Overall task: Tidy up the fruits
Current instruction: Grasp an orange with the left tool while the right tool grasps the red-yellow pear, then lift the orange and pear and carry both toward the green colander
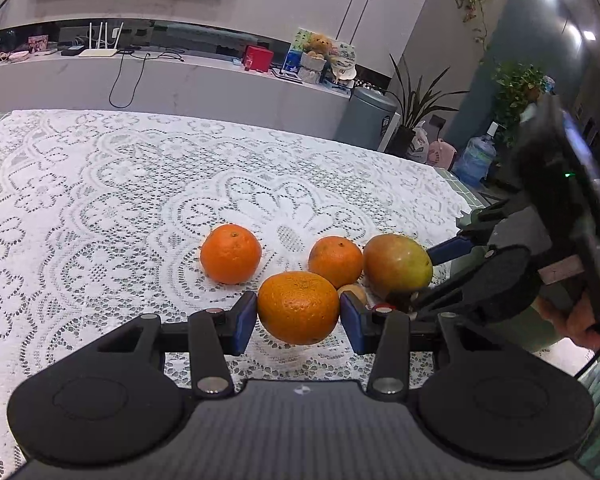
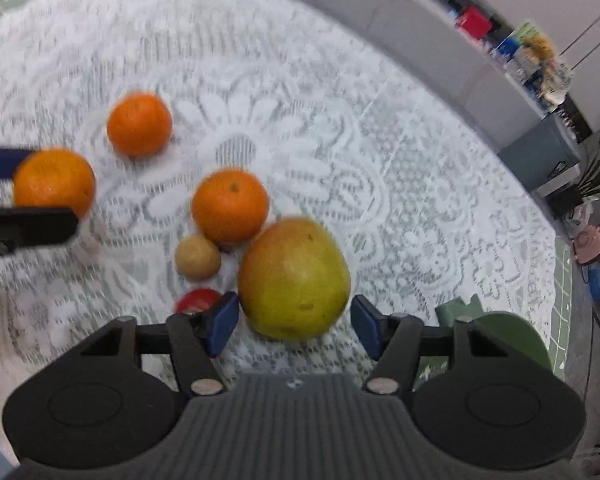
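Note:
My left gripper is shut on a large orange, its blue pads pressing both sides just above the lace tablecloth. My right gripper is open around a green-red mango; the left pad is close to it and a gap shows at the right pad. Two more oranges lie on the cloth. A small tan fruit and a partly hidden red fruit lie beside the mango. The left wrist view shows the mango between the right gripper's fingers.
The table's far edge faces a white counter with a router, a red box and ornaments. Beyond the right edge stand plants, a grey bin and a water bottle. A green object sits near my right gripper's right side.

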A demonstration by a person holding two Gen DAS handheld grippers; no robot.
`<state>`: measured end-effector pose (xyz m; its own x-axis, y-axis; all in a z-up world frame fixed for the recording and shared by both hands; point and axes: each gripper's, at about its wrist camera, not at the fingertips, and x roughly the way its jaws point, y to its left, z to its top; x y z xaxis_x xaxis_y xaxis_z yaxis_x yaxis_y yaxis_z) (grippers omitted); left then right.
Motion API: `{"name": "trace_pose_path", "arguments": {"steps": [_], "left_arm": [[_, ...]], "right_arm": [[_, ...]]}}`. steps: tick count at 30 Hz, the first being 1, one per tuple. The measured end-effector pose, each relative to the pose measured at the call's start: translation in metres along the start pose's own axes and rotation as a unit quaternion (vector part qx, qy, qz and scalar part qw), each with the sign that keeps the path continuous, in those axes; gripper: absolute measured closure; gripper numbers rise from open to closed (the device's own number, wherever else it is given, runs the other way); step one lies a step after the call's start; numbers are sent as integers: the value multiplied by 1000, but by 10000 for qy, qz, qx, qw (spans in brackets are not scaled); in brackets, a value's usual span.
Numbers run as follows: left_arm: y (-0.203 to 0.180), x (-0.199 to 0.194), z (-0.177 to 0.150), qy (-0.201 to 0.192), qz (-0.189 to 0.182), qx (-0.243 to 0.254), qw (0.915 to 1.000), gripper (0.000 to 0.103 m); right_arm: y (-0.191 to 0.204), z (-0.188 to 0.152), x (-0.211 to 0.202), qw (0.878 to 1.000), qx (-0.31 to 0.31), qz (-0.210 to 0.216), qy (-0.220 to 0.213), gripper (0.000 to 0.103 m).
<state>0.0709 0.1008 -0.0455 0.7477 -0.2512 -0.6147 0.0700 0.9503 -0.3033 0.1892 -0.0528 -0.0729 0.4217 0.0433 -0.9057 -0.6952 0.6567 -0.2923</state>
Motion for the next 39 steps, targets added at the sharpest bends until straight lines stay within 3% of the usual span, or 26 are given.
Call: {"name": "trace_pose_path", "arguments": {"steps": [11, 19, 20, 21, 24, 34, 36, 38, 39], "left_arm": [[-2, -3, 0, -32, 24, 33, 10000, 52], [-6, -5, -4, -15, 19, 146, 9999, 52], [-6, -4, -5, 0, 20, 159, 9999, 52], [-7, -4, -6, 15, 19, 176, 9998, 52], [-9, -5, -10, 67, -15, 172, 9998, 52], [-10, -19, -12, 9, -33, 41, 10000, 52], [-10, -20, -11, -12, -44, 60, 10000, 52], [-11, -20, -10, -16, -49, 75, 10000, 52], [-10, -19, -9, -13, -61, 65, 10000, 52]], "right_arm": [[2, -2, 1, 9998, 108, -39, -167, 48], [3, -5, -39, 9964, 254, -156, -797, 55], [4, -6, -45, 9956, 259, -150, -885, 70], [4, -6, -53, 9945, 273, -170, -993, 103], [1, -6, -72, 9915, 297, -317, -1225, 103], [-31, -23, -57, 9858, 1161, 757, -951, 103], [-36, -29, -60, 9855, 1173, 767, -953, 98], [-39, -32, -62, 9868, 1091, 758, -927, 78], [-40, -32, -63, 9879, 1017, 732, -918, 73]]}}
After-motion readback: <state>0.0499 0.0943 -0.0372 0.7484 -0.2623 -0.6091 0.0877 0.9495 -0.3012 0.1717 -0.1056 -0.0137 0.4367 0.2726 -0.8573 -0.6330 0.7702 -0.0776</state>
